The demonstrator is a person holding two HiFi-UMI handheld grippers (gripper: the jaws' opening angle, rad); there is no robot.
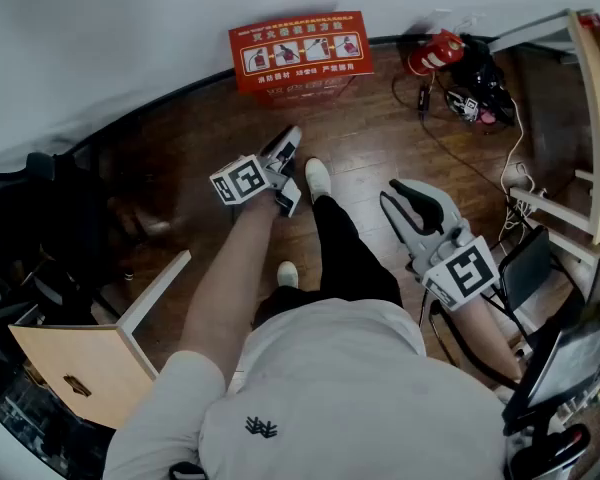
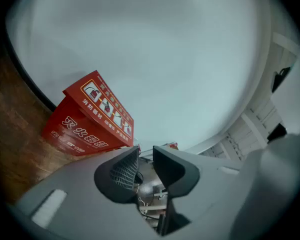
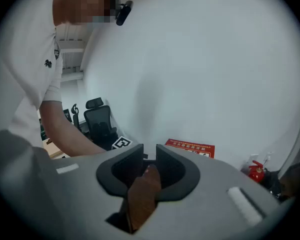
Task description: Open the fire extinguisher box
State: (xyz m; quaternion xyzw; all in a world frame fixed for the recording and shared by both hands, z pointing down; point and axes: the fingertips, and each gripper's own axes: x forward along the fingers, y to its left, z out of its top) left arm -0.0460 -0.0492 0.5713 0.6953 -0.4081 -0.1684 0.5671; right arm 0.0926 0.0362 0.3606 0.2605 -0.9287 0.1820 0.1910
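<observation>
The red fire extinguisher box (image 1: pixel 300 50) stands on the wooden floor against the white wall, lid down; it also shows as the box (image 2: pixel 90 116) and the box (image 3: pixel 190 148). My left gripper (image 1: pixel 286 168) hangs in the air well short of it and points toward it. In the left gripper view its jaws (image 2: pixel 146 151) stand a narrow gap apart with nothing between them. My right gripper (image 1: pixel 395 196) is lower and to the right, farther from the box. Its jaws (image 3: pixel 150 149) also show a narrow gap, with only floor seen through it.
A red fire extinguisher (image 1: pixel 435 53) lies by the wall right of the box, among black gear and cables (image 1: pixel 480 98). A white shelf frame (image 1: pixel 595 118) stands at the right. A black office chair (image 1: pixel 40 218) and a wooden panel (image 1: pixel 90 363) are at the left.
</observation>
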